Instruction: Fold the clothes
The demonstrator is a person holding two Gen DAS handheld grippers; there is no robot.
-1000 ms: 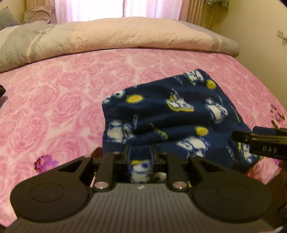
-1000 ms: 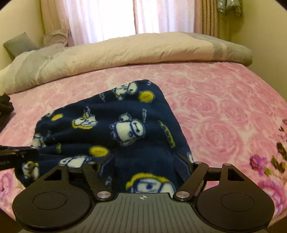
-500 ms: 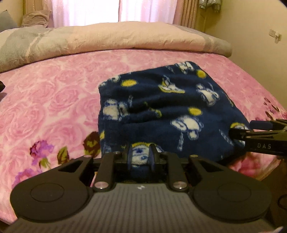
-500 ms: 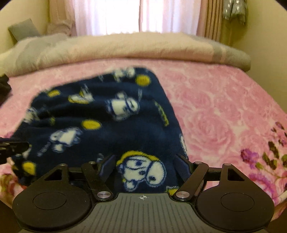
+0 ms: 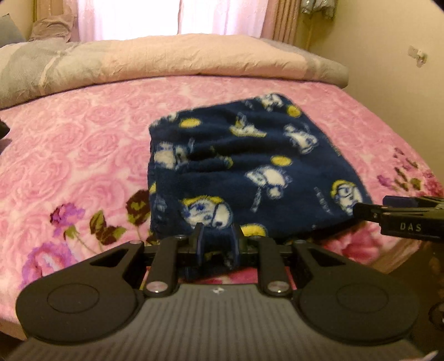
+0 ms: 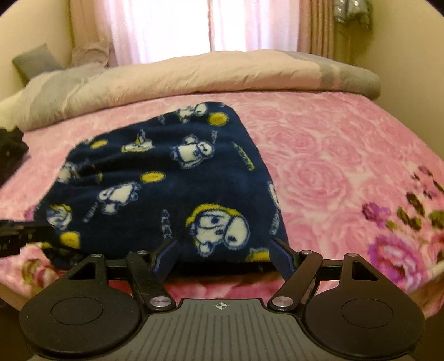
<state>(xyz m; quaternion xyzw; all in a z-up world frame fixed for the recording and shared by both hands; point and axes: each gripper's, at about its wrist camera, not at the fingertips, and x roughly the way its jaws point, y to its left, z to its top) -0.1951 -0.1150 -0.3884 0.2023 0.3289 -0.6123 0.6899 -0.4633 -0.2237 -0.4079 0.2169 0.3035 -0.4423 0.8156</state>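
A: Left gripper (image 5: pixel 216 238)?
B: Pinched on the near edge of the folded navy fleece garment with white cartoon dogs (image 5: pixel 249 169); the hem hides its fingertips.
A: Right gripper (image 6: pixel 222 251)?
B: Spread wide at that edge, on the pink rose-patterned bedspread (image 6: pixel 333 155).

a bedroom (home): bed (image 6: pixel 347 144), duvet (image 6: pixel 194 75), curtains (image 6: pixel 249 25).

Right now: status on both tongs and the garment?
Left tongs shut on navy fleece garment near edge. Right tongs open, straddling near edge. Garment folded on pink bedspread. Nothing in the way.
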